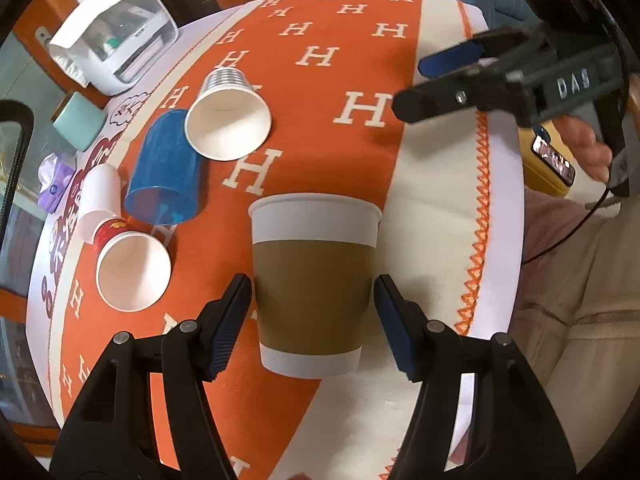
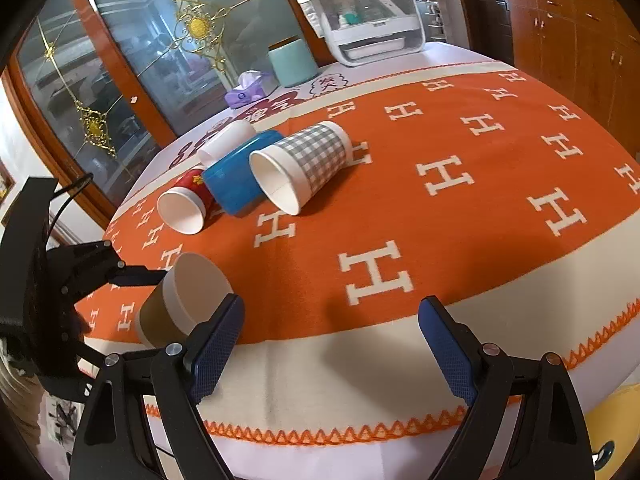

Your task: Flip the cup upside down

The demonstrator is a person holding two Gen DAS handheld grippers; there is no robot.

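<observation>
A brown paper cup with white rim and base (image 1: 314, 284) sits between the fingers of my left gripper (image 1: 314, 320), mouth toward the far side. The jaws are wide, with small gaps beside the cup on both sides. In the right wrist view the same cup (image 2: 180, 300) shows at the lower left, tilted with its mouth up and to the right, and the left gripper (image 2: 136, 276) is around it. My right gripper (image 2: 332, 344) is open and empty above the table's near edge; it also shows in the left wrist view (image 1: 416, 88).
An orange cloth with white H letters (image 2: 400, 208) covers the table. A checked cup (image 2: 304, 164), a blue cup (image 2: 236, 180), a red cup (image 2: 184, 204) and a white cup (image 2: 224, 140) lie on their sides. A white appliance (image 2: 368, 12), a teal canister (image 2: 292, 62) and tissues (image 2: 246, 88) stand behind.
</observation>
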